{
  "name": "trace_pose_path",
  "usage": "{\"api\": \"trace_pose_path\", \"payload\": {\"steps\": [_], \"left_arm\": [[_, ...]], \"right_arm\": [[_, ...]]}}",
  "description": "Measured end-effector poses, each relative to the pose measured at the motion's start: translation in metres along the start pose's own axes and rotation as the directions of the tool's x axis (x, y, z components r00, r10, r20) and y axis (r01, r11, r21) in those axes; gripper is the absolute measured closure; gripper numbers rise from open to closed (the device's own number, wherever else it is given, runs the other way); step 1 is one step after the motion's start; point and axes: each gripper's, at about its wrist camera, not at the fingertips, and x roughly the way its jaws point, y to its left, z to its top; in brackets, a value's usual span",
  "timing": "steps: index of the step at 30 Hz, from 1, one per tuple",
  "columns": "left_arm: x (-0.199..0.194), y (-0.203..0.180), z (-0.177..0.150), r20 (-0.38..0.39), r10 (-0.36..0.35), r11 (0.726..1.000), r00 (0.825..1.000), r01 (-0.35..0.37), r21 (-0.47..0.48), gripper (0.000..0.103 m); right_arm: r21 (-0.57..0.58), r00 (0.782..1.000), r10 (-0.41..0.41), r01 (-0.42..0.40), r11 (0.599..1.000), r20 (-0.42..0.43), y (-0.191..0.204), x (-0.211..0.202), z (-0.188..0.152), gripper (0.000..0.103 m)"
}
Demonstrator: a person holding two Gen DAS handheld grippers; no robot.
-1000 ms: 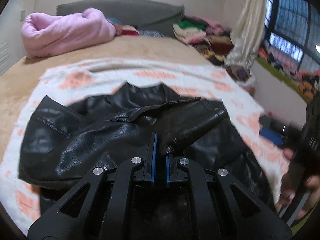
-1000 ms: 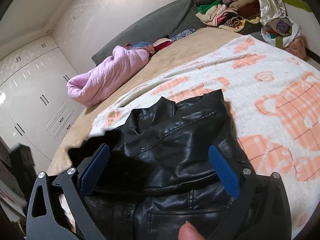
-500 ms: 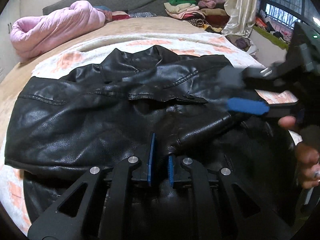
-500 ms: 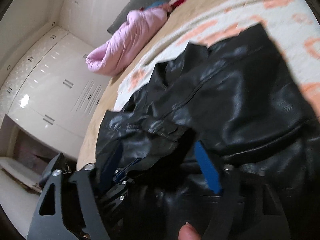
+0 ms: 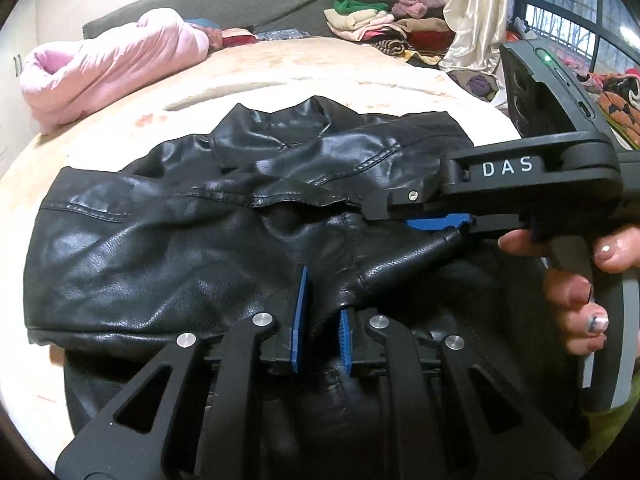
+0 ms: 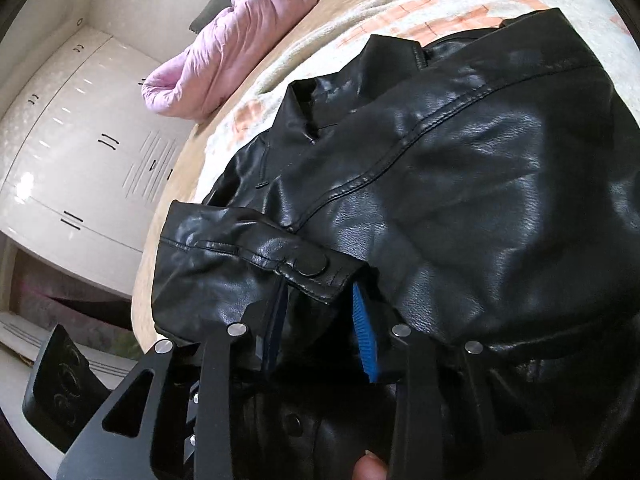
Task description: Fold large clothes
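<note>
Sleeve-fold step. Left gripper (image 5: 321, 326) clamped on glossy black leather jacket (image 5: 168, 256), lower centre; right gripper (image 6: 320, 320) just been closing around buttoned cuff (image 6: 308, 268), contact unclear. Next: secure cuff, carry across body.

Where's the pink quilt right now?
The pink quilt lies bunched at the far left of the bed in the left wrist view, beyond the black jacket and beside the grey headboard; the right wrist view shows it near the white wardrobe.

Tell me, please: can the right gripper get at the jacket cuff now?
Probably yes. The right gripper already has the cuff between its closing jaws; nothing blocks it. The left gripper holds another fold of the jacket.
</note>
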Motion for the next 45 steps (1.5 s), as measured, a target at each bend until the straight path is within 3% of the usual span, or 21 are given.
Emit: {"api": "trace_pose_path", "payload": {"steps": [3,5,6,8,9,12,20,24,28,33,38,41,45], "left_arm": [[0.002,0.002,-0.002,-0.005,0.006,1.0,1.0,-0.006,0.001,0.094],[0.003,0.001,-0.002,-0.006,0.015,1.0,1.0,-0.015,0.012,0.091],[0.003,0.001,-0.003,-0.006,0.034,0.999,0.999,-0.034,0.021,0.082],[0.002,0.002,-0.003,-0.005,0.046,0.999,0.999,-0.046,0.021,0.035],[0.0,0.004,-0.003,0.004,0.037,0.999,0.999,-0.037,0.008,0.018],[-0.007,0.008,-0.001,0.02,0.014,1.0,1.0,-0.014,-0.005,0.018],[-0.048,0.02,0.01,0.103,-0.02,0.999,0.994,0.024,-0.036,0.012],[-0.071,0.041,0.019,0.157,0.033,0.998,0.987,-0.024,-0.058,0.01],[-0.091,0.084,0.027,0.194,0.081,0.983,0.978,-0.046,-0.178,0.01],[-0.091,0.136,0.027,0.17,0.113,0.941,0.979,-0.051,-0.333,0.01],[-0.075,0.162,0.023,0.131,0.097,0.901,0.987,-0.031,-0.433,0.01],[-0.06,0.163,0.028,0.105,0.081,0.897,0.991,-0.026,-0.442,0.01],[-0.04,0.149,0.039,0.082,0.04,0.914,0.996,-0.003,-0.405,0.025]], "right_arm": [[-0.005,1.0,-0.002,0.002,1.0,-0.002,-0.001,0.003,-0.001,0.074],[-0.035,1.0,0.007,-0.007,0.999,0.007,0.002,0.004,-0.003,0.084],[-0.041,1.0,0.012,-0.011,0.999,0.014,0.004,0.003,-0.003,0.088],[-0.072,0.999,0.02,-0.017,0.997,0.046,0.011,-0.002,-0.003,0.09],[-0.101,0.997,0.037,-0.03,0.994,0.07,0.018,-0.009,-0.003,0.091],[-0.166,0.992,0.063,-0.044,0.985,0.112,0.034,-0.021,0.001,0.092],[-0.347,0.974,0.057,0.022,0.938,0.217,0.073,-0.062,0.026,0.094],[-0.4,0.962,0.052,0.061,0.914,0.267,0.079,-0.082,0.038,0.094],[-0.433,0.941,0.034,0.123,0.893,0.338,0.076,-0.106,0.045,0.094],[-0.43,0.899,-0.035,0.242,0.87,0.436,0.057,-0.118,0.049,0.097],[-0.389,0.89,-0.087,0.282,0.877,0.448,0.029,-0.115,0.06,0.097],[-0.373,0.892,-0.089,0.273,0.887,0.442,0.02,-0.115,0.062,0.097],[-0.371,0.889,-0.108,0.293,0.881,0.445,0.014,-0.119,0.055,0.097]]}}
